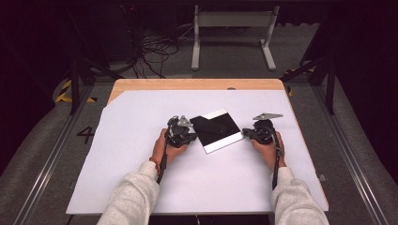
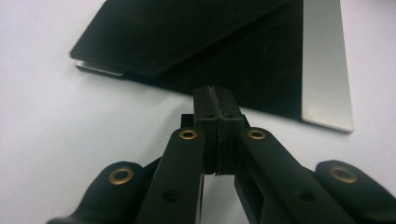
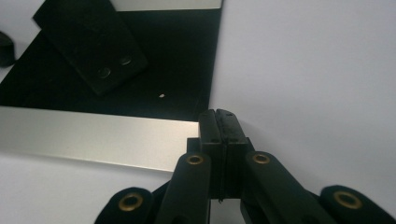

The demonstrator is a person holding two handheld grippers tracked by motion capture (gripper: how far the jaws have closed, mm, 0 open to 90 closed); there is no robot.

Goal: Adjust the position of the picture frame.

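Note:
A square black plate (image 1: 217, 129) with silver strips along two edges lies on the white sheet (image 1: 141, 140) mid-table. My left gripper (image 1: 190, 127) is at the plate's left side, jaws shut with nothing between them. In the left gripper view its tips (image 2: 217, 95) point at the plate's (image 2: 261, 70) near edge. My right gripper (image 1: 245, 133) is at the plate's right side, also shut and empty. In the right gripper view its tips (image 3: 218, 116) sit at the end of the silver strip (image 3: 93, 135). A dark flat shape (image 3: 88, 42) with two holes lies over the plate's far part; I cannot tell what it is.
The white sheet covers most of a wooden table (image 1: 187, 84), whose far edge stays bare. Behind the table are floor cables (image 1: 155, 47) and a white stand (image 1: 232, 28). Metal rails (image 1: 47, 159) run along both sides.

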